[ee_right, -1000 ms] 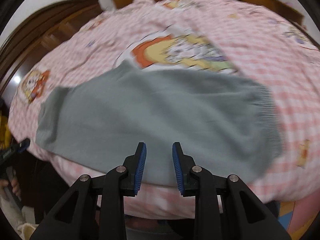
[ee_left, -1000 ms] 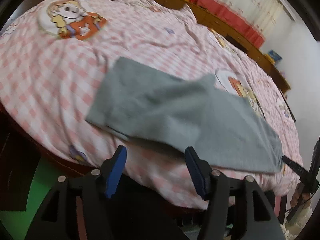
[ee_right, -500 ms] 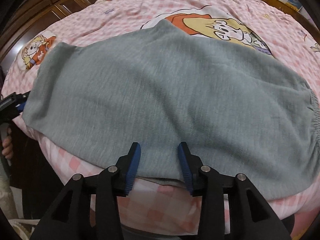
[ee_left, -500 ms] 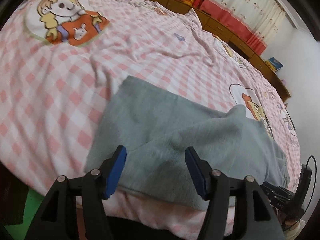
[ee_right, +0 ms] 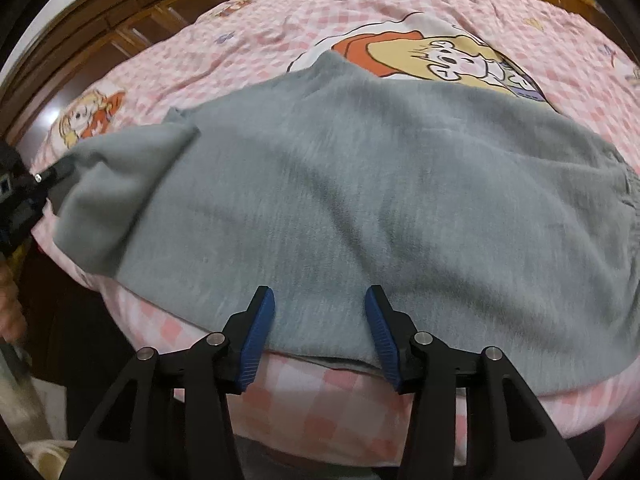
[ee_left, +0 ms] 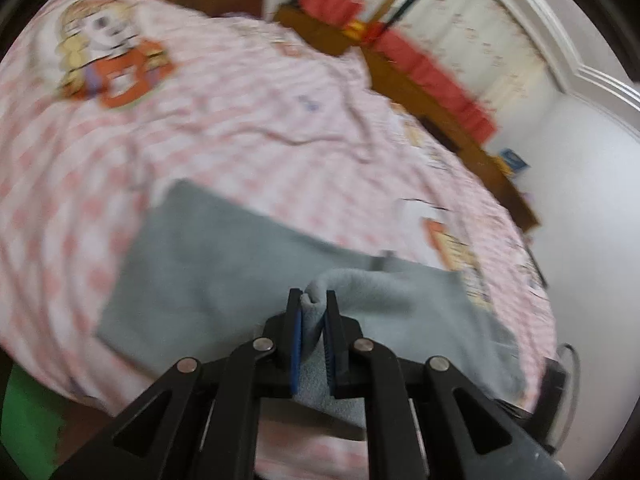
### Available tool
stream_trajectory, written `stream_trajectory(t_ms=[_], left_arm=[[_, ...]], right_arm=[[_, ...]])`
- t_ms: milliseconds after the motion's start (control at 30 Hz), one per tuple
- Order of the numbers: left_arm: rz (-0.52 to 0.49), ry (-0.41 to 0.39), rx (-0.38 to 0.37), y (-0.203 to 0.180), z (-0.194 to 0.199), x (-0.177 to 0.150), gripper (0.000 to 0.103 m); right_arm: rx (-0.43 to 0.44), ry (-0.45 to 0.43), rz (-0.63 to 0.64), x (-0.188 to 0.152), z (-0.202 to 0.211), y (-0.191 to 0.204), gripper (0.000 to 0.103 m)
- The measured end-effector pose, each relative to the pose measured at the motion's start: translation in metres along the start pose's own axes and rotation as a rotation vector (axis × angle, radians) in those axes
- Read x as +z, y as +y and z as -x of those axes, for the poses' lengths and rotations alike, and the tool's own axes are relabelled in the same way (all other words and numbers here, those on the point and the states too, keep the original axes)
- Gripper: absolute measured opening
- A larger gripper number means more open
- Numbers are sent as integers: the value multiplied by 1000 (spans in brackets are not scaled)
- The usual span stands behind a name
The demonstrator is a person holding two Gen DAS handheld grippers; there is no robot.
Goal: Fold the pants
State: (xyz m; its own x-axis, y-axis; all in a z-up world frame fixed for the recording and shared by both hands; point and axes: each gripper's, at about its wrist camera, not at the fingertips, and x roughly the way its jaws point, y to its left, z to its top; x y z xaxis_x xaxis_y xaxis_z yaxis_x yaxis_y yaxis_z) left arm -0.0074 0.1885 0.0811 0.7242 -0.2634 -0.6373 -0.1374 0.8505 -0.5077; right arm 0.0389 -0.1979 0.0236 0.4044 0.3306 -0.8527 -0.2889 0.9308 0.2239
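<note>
Grey fleece pants [ee_right: 360, 184] lie flat across the near edge of the bed, with the elastic waistband [ee_right: 628, 196] at the right. My left gripper [ee_left: 314, 300] is shut on a pinched-up fold of the pants [ee_left: 360, 284] at their near edge. In the right wrist view the left gripper [ee_right: 56, 170] shows at the far left, holding the leg end, which is bunched and raised there. My right gripper [ee_right: 318, 292] hovers over the pants' near hem. Its jaws are opening, the cloth lies between the blue pads [ee_right: 260, 320], and they do not press on it.
The bed carries a pink checked sheet [ee_right: 280, 20] with cartoon prints [ee_right: 432, 60]. Dark wooden doors [ee_right: 120, 28] stand behind at the left. A wooden headboard [ee_left: 440, 112] and red-trimmed curtains [ee_left: 432, 68] line the far side. The bed's edge [ee_right: 320, 392] drops off just below the grippers.
My left gripper went from wide open to shut on the pants' near edge and raised a fold. My right gripper's jaws spread wider and came in closer over the hem.
</note>
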Motion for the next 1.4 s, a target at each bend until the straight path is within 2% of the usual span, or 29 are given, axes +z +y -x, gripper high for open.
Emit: stream_trajectory(t_ms=[133,233,267,300,367,433,533,600,800,933,1033,1100,1200,1233,1267,1300,1333,1400], left_arm=[[-66,55,-132,-48,-16,-11,8],[-109,147,-179,-76,-45,-30,14],[-123,174,-185,-84,-52,-38,24],[-136,203,-186,-91,-61,-46,38],[-161,258,-178,-105,-76,-64,46],[-181,274,-174,-113,-80,-74,49],[-211,262,-149,-118,-76,-79,54],[-217,236,-141,-117,-70,-79,63],[-163,180,-123,-101,-50,-73,63],[-205,130,-74,-103,-46,-69,63],[-232,142,-48,-106,-59,-67,61],[-238,143,-52,-107,-68,-66,51],[-233,166,-54,-108,-84,-69,50],[-236,170,-58,-108,-87,-71,45],[-241,176,-65,-107,-87,-72,19],[-246,193,-73,-107,-88,-71,2],[-247,205,-74,-104,-85,-67,2],[-253,177,-62,-98,-73,-58,3]], right_arm=[[-3,-5,-10,-2,6,-7,48],[22,-3,-38,-5,8,-14,48],[27,-4,-42,-5,9,-16,48],[30,-5,-44,-6,9,-17,48],[36,-8,-44,-7,9,-17,48],[42,-9,-48,-9,7,-19,48],[47,-19,-49,-12,5,-20,48],[49,-25,-40,-14,4,-20,48],[68,-42,-53,-18,1,-25,48],[69,-47,-54,-19,2,-24,48],[65,-47,-56,-19,2,-24,48],[57,-46,-58,-18,3,-22,48],[28,-35,-50,-15,6,-16,48],[22,-33,-47,-14,7,-15,48],[16,-30,-42,-13,8,-12,48],[17,-29,-41,-12,8,-11,48],[20,-28,-38,-10,9,-8,48],[21,-28,-20,-8,9,-1,48]])
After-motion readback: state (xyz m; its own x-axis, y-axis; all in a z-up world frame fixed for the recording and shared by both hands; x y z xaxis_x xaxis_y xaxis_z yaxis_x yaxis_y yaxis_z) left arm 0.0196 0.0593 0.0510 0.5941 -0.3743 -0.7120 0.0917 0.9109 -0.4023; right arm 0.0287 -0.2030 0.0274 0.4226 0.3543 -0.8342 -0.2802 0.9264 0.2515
